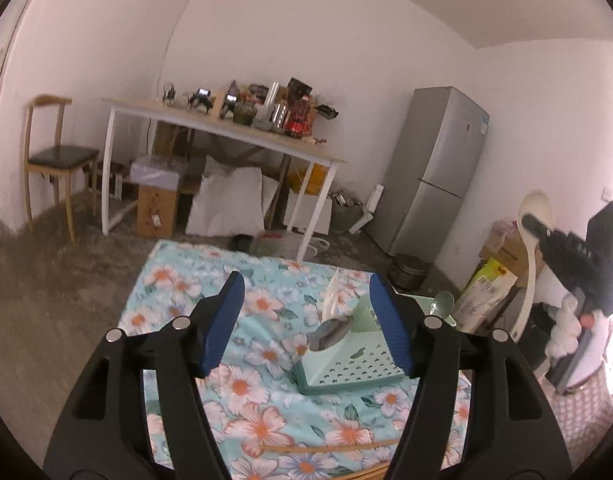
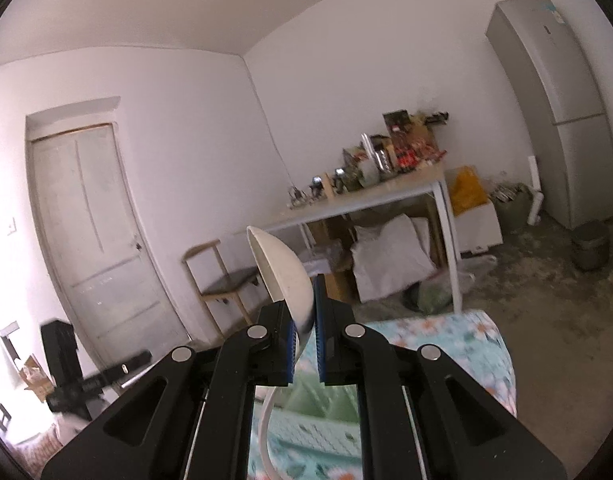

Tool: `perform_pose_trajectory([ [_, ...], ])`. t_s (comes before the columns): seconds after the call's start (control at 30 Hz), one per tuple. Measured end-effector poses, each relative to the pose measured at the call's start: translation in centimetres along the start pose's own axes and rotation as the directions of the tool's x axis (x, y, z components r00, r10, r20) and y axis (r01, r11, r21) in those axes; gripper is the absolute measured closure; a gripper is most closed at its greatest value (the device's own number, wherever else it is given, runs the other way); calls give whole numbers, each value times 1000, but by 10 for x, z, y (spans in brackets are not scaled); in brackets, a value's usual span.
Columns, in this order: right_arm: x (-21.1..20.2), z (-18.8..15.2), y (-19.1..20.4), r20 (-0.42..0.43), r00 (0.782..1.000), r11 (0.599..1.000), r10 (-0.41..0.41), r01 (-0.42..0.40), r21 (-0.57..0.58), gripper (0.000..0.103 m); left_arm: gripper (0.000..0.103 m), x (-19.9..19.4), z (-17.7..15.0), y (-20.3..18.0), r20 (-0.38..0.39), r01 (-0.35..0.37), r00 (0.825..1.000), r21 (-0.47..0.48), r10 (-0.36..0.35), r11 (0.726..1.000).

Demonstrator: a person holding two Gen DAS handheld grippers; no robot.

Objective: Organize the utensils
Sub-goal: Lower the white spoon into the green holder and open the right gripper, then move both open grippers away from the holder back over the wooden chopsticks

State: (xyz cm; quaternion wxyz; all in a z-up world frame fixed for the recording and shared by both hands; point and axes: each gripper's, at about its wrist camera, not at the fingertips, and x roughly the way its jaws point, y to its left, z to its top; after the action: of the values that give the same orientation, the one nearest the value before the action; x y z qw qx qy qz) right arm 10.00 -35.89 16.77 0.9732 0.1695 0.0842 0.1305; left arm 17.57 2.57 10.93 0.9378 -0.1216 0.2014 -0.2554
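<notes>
Left gripper [image 1: 306,322]: your black two-finger tool with blue pads stands nearest the lens, its jaws well apart and nothing between them, so it carries nothing.

Right gripper [image 2: 305,320]: your jaws are closed tight on the neck of a long white plastic serving spoon [image 2: 284,276], bowl up, thin handle trailing down below the pads.

Spoon seen from the left: the same white spoon [image 1: 535,216] hangs high at the right edge, well apart from the rack, with the right gripper [image 1: 536,226] dark and blurred around it.

Rack: a pale green perforated plastic utensil drainer [image 1: 352,364] sits on the floral turquoise cloth [image 1: 262,304], just beyond your left pads; a steel spoon [image 1: 330,332] and a green spoon [image 1: 442,304] already stand in it.

Chopsticks: thin wooden sticks [image 1: 326,449] lie loose on the cloth, close under your left tool, not yet put away.

Risk, slip: you grip the white spoon near its bowl, so the long handle may swing and twist out of the pads.

Risk, tipping: the light rack may slide or topple if the handle knocks its wall or the standing spoons.

Risk, left hand: your open pads sit beside the rack and may nudge it.

Risk, chopsticks: thin and round, likely to roll away from a pinch.
</notes>
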Motion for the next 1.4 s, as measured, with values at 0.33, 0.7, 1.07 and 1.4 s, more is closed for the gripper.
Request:
perform_pose_trajectory([
  [0.33,65,-3,-15,55,998,997,-7,11,-73,95,41,13,-20,7,-49,20,999,-13,-21,1000],
  [0.7,82,-67,-52,-14,996,996,-83,82,-26,61,41,30,-27,11,-71,30,997,-30,-32,999],
  [1.07,25,-70,-47,-8,992,992,-127,127,11,40,41,41,-39,-11,-87,-1,996,66,7,998],
  [1.4,-16,-114,-50,-130,978,980,-163,176,96,39,78,67,-52,-49,-77,-122,985,332,156,935],
])
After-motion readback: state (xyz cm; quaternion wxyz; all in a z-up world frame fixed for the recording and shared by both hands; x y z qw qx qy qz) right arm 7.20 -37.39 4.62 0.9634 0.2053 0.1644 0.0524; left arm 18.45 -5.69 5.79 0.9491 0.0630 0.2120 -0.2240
